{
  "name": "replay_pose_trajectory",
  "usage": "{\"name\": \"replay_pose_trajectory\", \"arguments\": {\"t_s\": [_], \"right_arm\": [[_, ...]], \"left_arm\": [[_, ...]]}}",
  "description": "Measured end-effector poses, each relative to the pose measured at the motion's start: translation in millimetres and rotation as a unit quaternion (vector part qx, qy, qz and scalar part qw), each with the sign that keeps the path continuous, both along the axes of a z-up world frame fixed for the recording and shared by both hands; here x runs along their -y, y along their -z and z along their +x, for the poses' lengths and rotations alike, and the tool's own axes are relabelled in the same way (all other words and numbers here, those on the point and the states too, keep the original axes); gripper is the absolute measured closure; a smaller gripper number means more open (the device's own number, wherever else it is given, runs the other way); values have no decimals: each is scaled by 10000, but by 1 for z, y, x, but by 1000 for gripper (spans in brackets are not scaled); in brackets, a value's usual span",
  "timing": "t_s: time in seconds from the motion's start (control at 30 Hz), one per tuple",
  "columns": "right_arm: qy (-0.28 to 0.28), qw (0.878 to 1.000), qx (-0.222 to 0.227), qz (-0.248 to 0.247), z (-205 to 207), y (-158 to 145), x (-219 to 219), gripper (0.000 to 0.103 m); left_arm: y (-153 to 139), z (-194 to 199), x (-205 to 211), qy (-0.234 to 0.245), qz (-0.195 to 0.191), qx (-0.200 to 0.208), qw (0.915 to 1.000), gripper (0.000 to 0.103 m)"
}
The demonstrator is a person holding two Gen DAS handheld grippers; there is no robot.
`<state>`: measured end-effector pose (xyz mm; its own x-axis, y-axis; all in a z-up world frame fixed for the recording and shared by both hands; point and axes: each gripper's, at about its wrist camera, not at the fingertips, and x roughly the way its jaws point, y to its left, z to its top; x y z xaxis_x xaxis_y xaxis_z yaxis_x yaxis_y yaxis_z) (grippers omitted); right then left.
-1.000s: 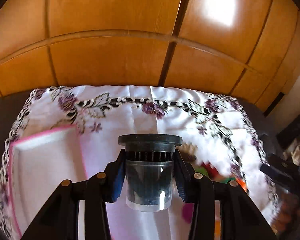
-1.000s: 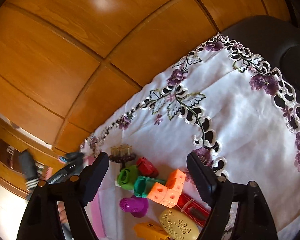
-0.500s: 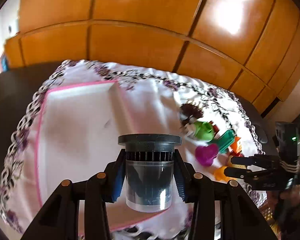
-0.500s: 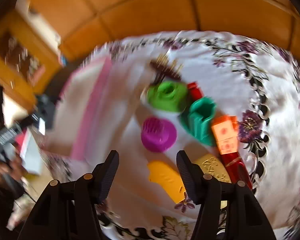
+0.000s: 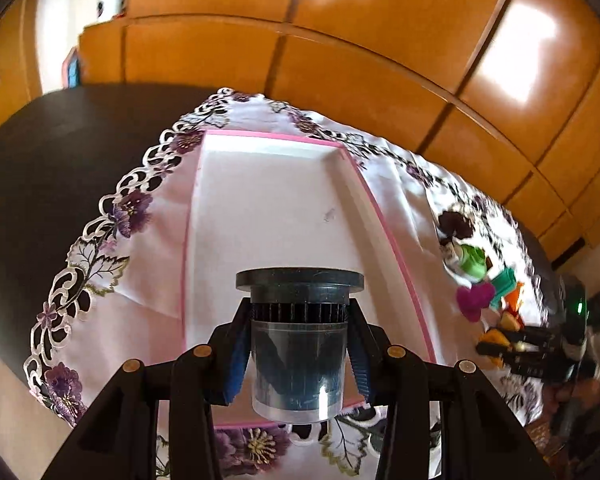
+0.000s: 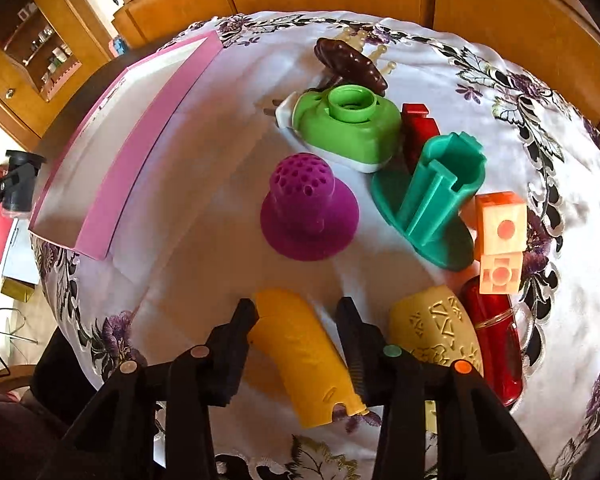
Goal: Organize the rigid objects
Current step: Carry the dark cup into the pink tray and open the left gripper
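Two grippers busy: our left gripper clenches capped jar above pink tray; right gripper closing astride yellow piece, long axis running near-far between jaws.

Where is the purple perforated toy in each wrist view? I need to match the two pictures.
Left wrist: the purple perforated toy is small at the right edge, on the cloth below the green toy.
Right wrist: it stands upright at centre, just ahead of the right gripper, whose jaws are closing around the yellow curved piece.
Shared landmark: the pink-rimmed tray, left of the toy in both.
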<state>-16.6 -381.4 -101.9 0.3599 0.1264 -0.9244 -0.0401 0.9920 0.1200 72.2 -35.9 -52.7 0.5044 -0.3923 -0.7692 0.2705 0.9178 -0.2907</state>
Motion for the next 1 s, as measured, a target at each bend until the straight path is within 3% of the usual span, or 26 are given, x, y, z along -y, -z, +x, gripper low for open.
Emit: {"name": "replay_pose_trajectory", "arguments": {"t_s": [0.27,0.47,0.67,0.73,0.87,1.0], "right_arm": [[-187,9992,127,-326,-5,8,-19,59],[-242,9988,170,-383,0,10,-27,60],[-314,9982,212,-456,9,5,-36,60],[-324,9982,219,-462,10,4,-38,60],[-326,9982,221,-455,10,4,-40,60],[-326,9981,226,-463,10,4,-40,60]], "left_arm": [[-7,43,7,-47,24,3,10000,59],[9,92,18,-68,507,-73,9987,59],[17,133,23,-156,974,239,9948,58],[23,146,24,-186,1099,152,9937,56],[21,143,20,-290,1113,237,9931,40],[7,114,9,-388,954,436,9937,40]]}}
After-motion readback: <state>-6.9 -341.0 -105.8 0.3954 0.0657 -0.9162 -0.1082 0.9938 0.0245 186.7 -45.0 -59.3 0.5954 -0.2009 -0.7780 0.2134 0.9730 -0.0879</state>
